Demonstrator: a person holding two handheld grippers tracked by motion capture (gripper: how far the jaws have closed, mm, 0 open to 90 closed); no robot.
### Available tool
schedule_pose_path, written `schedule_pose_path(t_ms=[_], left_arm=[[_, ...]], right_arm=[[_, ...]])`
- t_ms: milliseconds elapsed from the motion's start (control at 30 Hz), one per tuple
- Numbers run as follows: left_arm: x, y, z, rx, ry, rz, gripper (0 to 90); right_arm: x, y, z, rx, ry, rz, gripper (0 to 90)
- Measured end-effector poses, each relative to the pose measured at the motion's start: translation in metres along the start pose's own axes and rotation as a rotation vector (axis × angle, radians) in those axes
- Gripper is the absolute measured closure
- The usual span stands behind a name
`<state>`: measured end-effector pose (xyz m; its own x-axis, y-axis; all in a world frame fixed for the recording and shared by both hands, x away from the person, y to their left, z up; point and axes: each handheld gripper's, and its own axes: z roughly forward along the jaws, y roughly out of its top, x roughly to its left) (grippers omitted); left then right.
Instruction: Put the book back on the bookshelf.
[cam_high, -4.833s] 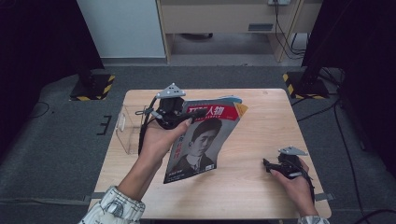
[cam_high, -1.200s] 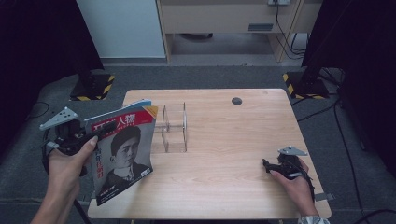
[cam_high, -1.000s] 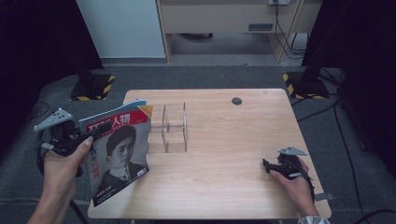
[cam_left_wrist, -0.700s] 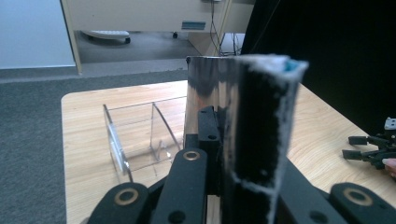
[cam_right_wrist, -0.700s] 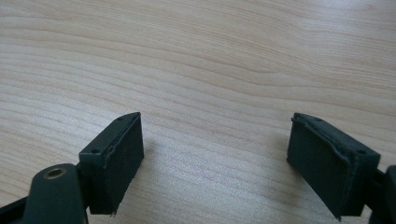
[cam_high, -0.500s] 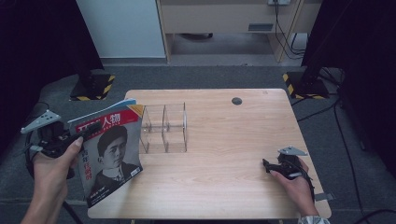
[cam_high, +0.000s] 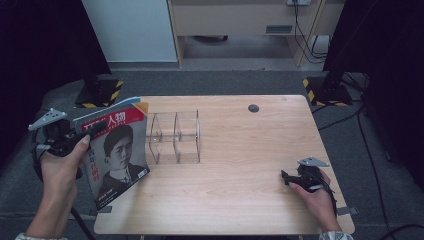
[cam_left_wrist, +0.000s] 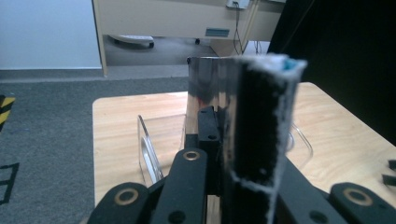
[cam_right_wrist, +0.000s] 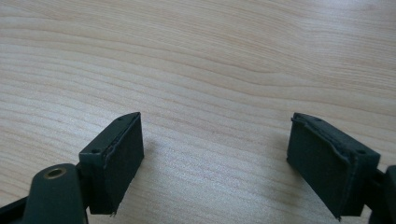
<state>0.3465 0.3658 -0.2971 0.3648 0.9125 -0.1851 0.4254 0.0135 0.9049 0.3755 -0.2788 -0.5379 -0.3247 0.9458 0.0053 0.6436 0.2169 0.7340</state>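
A magazine (cam_high: 119, 150) with a man's portrait and a red title band hangs at the table's left edge, tilted, its lower corner near the tabletop. My left gripper (cam_high: 92, 131) is shut on its upper left part. In the left gripper view the magazine's edge (cam_left_wrist: 261, 135) stands upright between the jaws. A clear plastic divider rack (cam_high: 175, 137) with upright panels stands just right of the magazine; the clear rack (cam_left_wrist: 149, 154) also lies behind the jaws. My right gripper (cam_high: 286, 176) rests on the table near the front right, open, with bare wood between its pads (cam_right_wrist: 116, 158).
The wooden table (cam_high: 250, 150) has a small dark round disc (cam_high: 253, 108) at its back right. Black stands with yellow-black striped feet (cam_high: 322, 82) flank the table on grey carpet. A pale cabinet (cam_high: 240, 20) stands behind.
My left hand has carried the magazine further left, off the table's left edge, uncovering the whole clear rack. The right gripper has stayed put.
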Motion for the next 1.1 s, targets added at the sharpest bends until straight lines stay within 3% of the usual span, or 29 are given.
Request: schedule_pose_path(t_ms=[300,433,833,1100], left_arm=[[0.014,0.019,0.028,-0.038,0.036,-0.034,86.5],[0.01,0.021,0.039,-0.045,0.062,0.001,86.5],[0.011,0.016,0.064,-0.07,0.066,-0.026,86.4],[0.012,0.008,0.069,-0.107,0.068,-0.034,86.5]], right_arm=[[0.0,0.0,0.0,0.0,0.0,0.001,18.9],[0.0,0.0,0.0,0.0,0.0,0.001,18.8],[0.0,0.0,0.0,0.0,0.0,0.0,18.9],[0.0,0.0,0.0,0.0,0.001,0.0,18.9]])
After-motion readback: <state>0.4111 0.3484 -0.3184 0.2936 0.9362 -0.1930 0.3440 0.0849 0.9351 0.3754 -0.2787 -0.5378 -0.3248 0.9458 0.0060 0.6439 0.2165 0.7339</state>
